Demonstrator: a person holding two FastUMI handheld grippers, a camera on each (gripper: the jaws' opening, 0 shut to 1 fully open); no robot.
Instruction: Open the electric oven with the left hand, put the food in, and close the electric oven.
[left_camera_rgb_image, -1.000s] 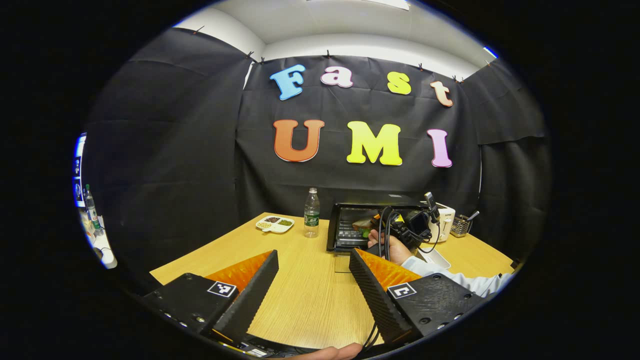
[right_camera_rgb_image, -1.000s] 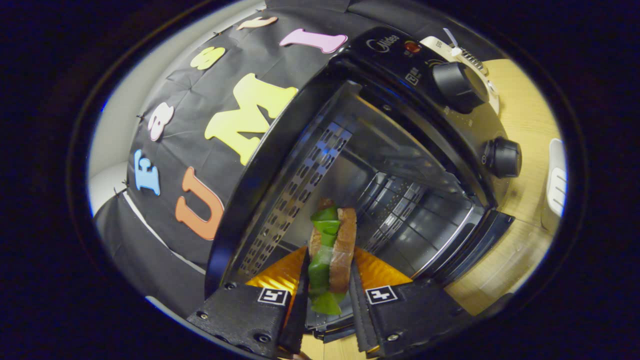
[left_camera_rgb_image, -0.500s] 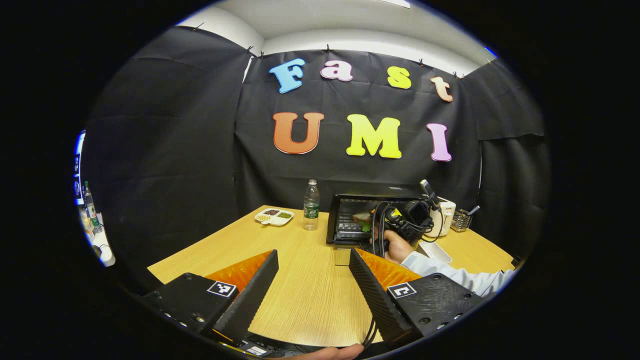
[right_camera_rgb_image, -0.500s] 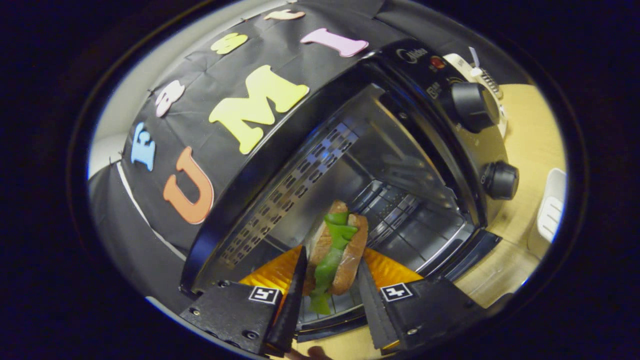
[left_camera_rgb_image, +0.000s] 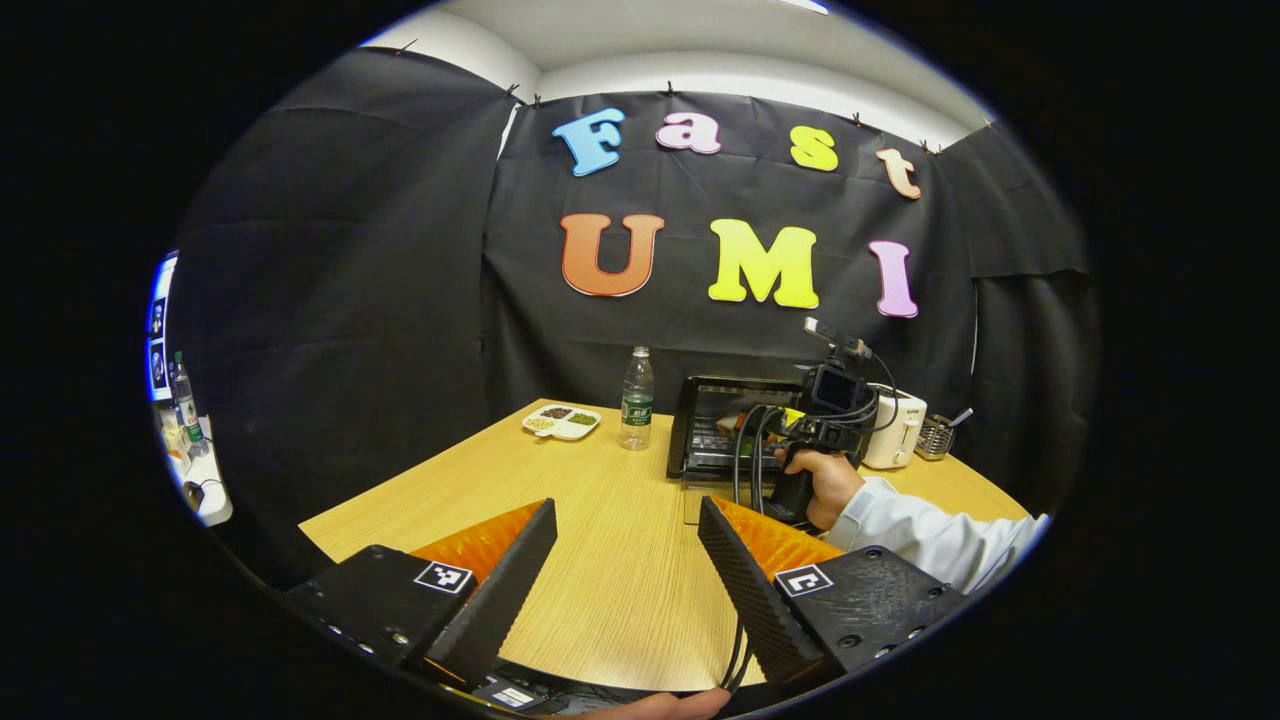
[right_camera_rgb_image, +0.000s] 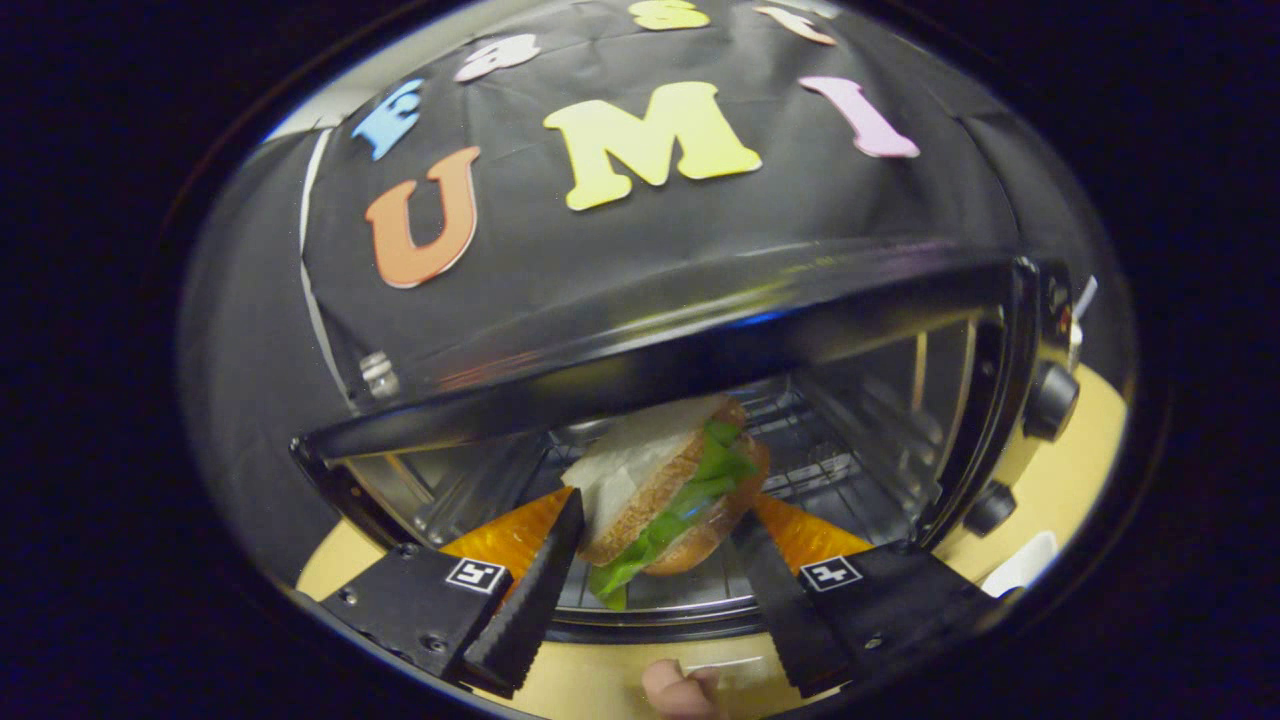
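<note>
- Between the right gripper (right_camera_rgb_image: 655, 560) fingers: sandwich (right_camera_rgb_image: 665, 485), brown bread, green lettuce, white slice; jaws look spread wider than 0.5 s ago, contact unclear.
- Sandwich sits at the electric oven (right_camera_rgb_image: 700, 340) mouth over the wire rack (right_camera_rgb_image: 800, 465); view now level instead of tilted.
- Left gripper (left_camera_rgb_image: 625, 570) jaws apart, holding nothing, over the table (left_camera_rgb_image: 600, 520).
- Divided dish (left_camera_rgb_image: 561, 421) holds three foods beside a bottle (left_camera_rgb_image: 637, 398).

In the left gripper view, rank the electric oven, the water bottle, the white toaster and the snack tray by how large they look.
1. electric oven
2. water bottle and white toaster: too alike in apparent size to rank
3. snack tray
All four sit at a similar depth, so nearness hardly skews this.
</note>
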